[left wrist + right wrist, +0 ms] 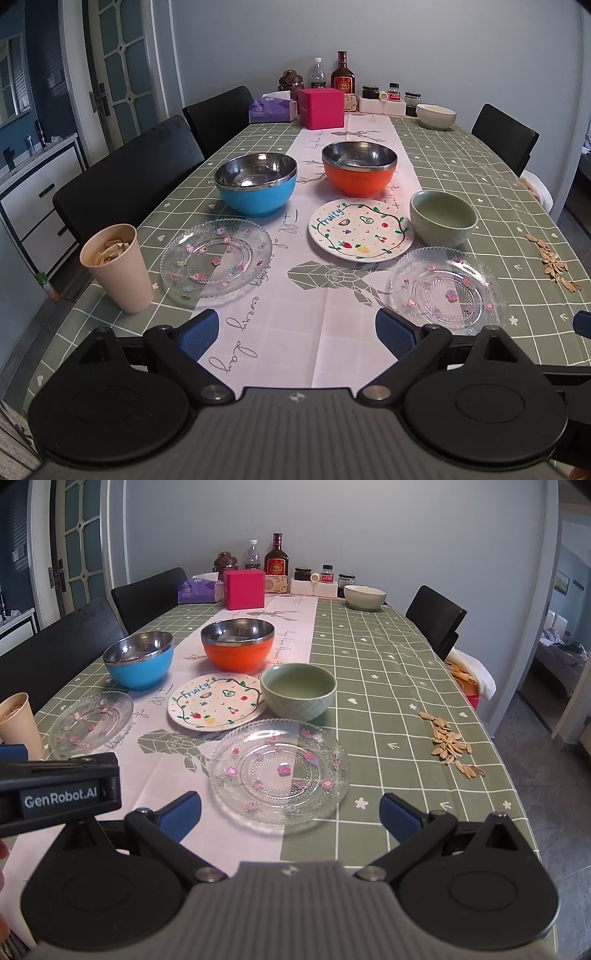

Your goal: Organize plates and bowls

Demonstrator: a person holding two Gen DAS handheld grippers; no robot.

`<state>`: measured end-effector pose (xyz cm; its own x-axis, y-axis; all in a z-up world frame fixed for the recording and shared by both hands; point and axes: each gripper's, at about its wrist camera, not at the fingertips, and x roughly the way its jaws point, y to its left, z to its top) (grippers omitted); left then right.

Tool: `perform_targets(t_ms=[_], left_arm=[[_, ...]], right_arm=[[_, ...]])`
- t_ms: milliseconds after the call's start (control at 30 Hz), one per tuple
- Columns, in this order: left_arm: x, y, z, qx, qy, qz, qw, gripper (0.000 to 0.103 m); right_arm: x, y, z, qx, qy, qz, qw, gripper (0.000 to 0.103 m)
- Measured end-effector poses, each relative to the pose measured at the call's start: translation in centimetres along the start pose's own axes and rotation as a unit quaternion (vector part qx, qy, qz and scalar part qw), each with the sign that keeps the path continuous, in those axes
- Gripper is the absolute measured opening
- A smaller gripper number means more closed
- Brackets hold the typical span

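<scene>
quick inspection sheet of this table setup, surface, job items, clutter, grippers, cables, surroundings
surface: table under a green checked cloth with a white runner down the middle.
job's things: two glass plates, fruit plate, blue bowl, orange bowl, green bowl touching the fruit plate, cream bowl at the far end; none stacked.
clutter: paper cup, loose seeds, pink box, tissues, bottles and jars by the wall.
grippers: left gripper and right gripper both have jaws open, holding nothing.
cables: nothing seen.
surroundings: black chairs, glass-panel door, doorway to another room.
</scene>
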<state>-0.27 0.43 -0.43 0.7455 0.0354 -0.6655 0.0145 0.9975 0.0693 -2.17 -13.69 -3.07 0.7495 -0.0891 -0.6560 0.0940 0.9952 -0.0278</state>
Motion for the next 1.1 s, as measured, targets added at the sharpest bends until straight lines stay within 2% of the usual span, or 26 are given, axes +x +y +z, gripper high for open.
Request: perform_targets(t_ms=[200,433,567,833,967,1100], left_arm=[[-0.1,0.2,0.4,-0.008,0.008,-0.004,0.9999,0.103],[-0.4,0.9,3.1,-0.010,0.009,0.003,0.9999,0.103],[0.3,1.8,5.6,-0.015,0.007,0.016,0.9997,0.103],[3.8,5.6,11.6,-0.004,0.031,0.046,0.9985,0.103],[5.7,8.4,14.9,0.004,0.025,0.050,0.9985,0.103],[8.6,10.7,17.9,-0.001,0.026,0.043,0.9988,0.103]], right_arm=[[0.0,-0.3,0.0,0.007,-0.004,0.001,1.000,0.100],[0.5,-1.1,1.9,0.032,-0.004,0.038,0.999,0.099],[1.2,-1.0,4.2,0.046,-0.005,0.056,0.997,0.099],[4.4,0.4,10.1,0.071,0.004,0.114,0.991,0.090],[7.2,1.9,13.6,0.098,0.022,0.180,0.979,0.078],[10.1,4.2,17.1,0.105,0.026,0.204,0.973,0.075]])
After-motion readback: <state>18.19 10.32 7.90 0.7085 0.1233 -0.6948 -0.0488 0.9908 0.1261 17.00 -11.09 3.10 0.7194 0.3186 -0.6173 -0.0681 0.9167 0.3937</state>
